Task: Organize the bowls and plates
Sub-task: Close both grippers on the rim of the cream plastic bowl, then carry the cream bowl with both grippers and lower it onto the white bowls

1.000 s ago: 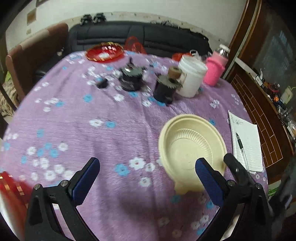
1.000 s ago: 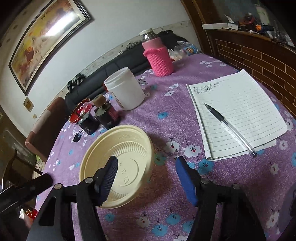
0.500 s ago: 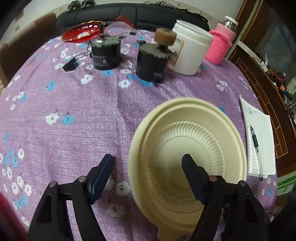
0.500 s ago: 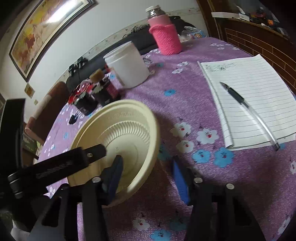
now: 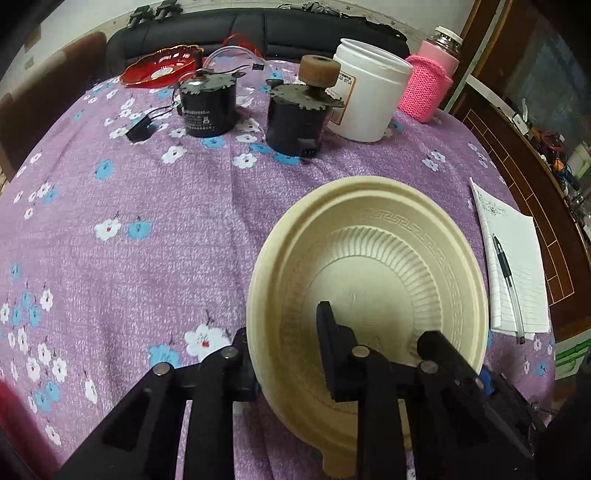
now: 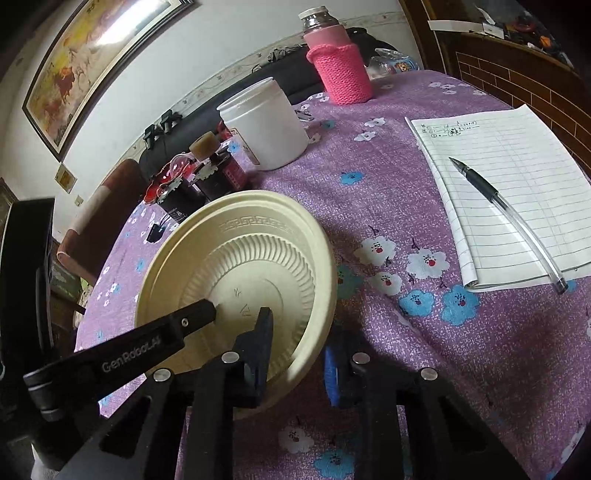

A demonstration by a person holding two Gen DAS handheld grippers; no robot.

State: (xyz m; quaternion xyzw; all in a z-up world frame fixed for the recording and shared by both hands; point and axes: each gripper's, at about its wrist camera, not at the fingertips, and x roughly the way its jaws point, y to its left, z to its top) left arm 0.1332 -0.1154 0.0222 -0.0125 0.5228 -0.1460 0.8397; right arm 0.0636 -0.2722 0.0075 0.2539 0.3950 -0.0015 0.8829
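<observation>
A cream ribbed plastic bowl (image 5: 373, 266) stands tilted above the purple flowered tablecloth (image 5: 147, 229). My left gripper (image 5: 286, 354) is shut on its near-left rim, one finger inside, one outside. The bowl also shows in the right wrist view (image 6: 251, 266). There my right gripper (image 6: 295, 350) straddles its near-right rim, one finger inside and one outside, and looks closed on it. The left gripper's black finger (image 6: 147, 343) reaches into the bowl from the left. A red dish (image 5: 162, 66) sits at the far edge of the table.
Two black motors (image 5: 210, 103) (image 5: 299, 114), a white tub (image 5: 365, 99) and a pink-sleeved bottle (image 5: 428, 85) stand behind the bowl. A lined notepad with a pen (image 6: 517, 192) lies to the right. A dark sofa (image 5: 258, 33) and a chair are beyond the table.
Both grippers moved in onto the bowl and closed on its rim from opposite sides. The bowl has tipped up from lying flat on the cloth.
</observation>
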